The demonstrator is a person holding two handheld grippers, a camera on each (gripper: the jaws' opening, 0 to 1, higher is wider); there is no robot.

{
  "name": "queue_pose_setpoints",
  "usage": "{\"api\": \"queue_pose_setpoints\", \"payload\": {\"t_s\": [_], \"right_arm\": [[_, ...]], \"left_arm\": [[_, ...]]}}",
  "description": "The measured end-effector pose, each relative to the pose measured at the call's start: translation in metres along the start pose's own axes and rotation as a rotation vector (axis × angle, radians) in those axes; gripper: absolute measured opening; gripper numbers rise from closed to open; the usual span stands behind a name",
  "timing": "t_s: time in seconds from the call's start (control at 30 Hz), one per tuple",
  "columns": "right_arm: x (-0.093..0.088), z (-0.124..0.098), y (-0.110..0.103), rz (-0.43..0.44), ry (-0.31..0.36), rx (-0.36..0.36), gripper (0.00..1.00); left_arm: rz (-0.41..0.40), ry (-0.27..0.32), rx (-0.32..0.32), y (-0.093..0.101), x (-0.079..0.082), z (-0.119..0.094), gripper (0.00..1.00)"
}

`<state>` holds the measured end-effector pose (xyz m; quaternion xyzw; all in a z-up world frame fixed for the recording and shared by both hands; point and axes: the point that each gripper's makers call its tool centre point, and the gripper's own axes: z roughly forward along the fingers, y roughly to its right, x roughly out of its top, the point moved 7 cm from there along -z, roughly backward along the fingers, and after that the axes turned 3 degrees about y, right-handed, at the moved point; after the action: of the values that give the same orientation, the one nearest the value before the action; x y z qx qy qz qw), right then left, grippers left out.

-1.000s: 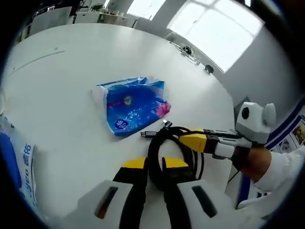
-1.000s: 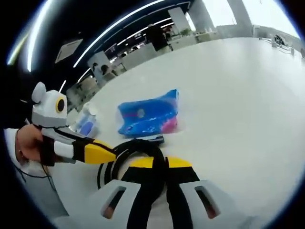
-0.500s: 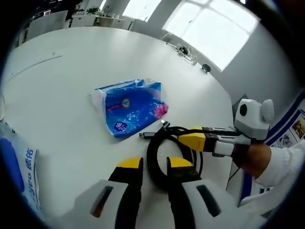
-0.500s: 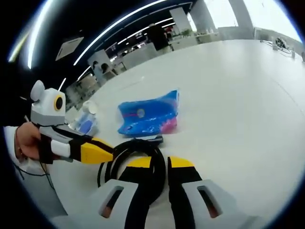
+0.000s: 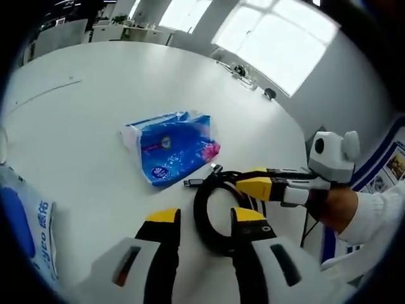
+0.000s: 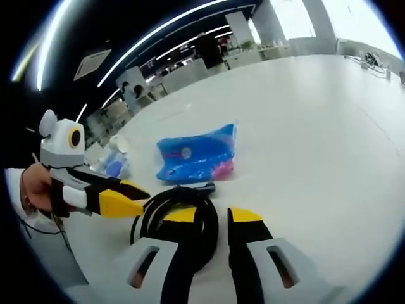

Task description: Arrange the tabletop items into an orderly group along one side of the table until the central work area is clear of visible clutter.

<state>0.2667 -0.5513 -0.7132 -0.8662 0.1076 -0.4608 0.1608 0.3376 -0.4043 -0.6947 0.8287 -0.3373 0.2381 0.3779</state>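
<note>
Where the left gripper view was cut off at its lower left edge, a white and blue packet (image 5: 25, 228) was seen only in part, and the blue characters printed on it could not be read. The round label on the blue tissue pack (image 5: 174, 147) at the centre of that frame was too small to make out. The white table (image 5: 95, 95) was seen beneath everything.

A coiled black cable (image 5: 218, 206) was found at the lower centre of the left gripper view, its plug end pointing toward the tissue pack. The left claw (image 5: 204, 218) was held open, with the near side of the coil lying in the gap between its yellow-tipped jaws. From the right of the frame the right claw (image 5: 253, 185) reached onto the far side of the coil.

In the right gripper view, the right claw (image 6: 212, 217) was likewise parted, with the cable (image 6: 180, 218) lying between its jaws and ungripped. The left claw (image 6: 126, 196) entered from the left, its jaws spread, beside the coil. The tissue pack (image 6: 196, 155) lay just beyond the cable, at the centre.
</note>
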Motion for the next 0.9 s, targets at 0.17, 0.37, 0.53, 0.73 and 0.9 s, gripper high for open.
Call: {"api": "queue_pose_setpoints", "payload": {"t_s": [0.17, 0.37, 0.53, 0.73, 0.9], "right_arm": [[0.001, -0.002, 0.001, 0.001, 0.001, -0.001, 0.19], [0.004, -0.004, -0.002, -0.003, 0.009, 0.004, 0.19], [0.006, -0.005, -0.002, -0.007, 0.013, 0.005, 0.2], [0.009, -0.009, -0.004, -0.013, 0.022, 0.008, 0.2], [0.013, -0.012, -0.007, -0.028, 0.03, 0.014, 0.22]], "left_arm": [[0.011, 0.02, -0.01, 0.002, 0.003, -0.003, 0.36], [0.048, 0.031, -0.017, 0.004, 0.005, -0.007, 0.41], [0.082, 0.044, -0.02, 0.004, 0.007, -0.01, 0.45], [0.091, 0.064, -0.026, 0.005, 0.011, -0.014, 0.51], [0.094, 0.078, -0.027, 0.006, 0.015, -0.018, 0.55]]}}
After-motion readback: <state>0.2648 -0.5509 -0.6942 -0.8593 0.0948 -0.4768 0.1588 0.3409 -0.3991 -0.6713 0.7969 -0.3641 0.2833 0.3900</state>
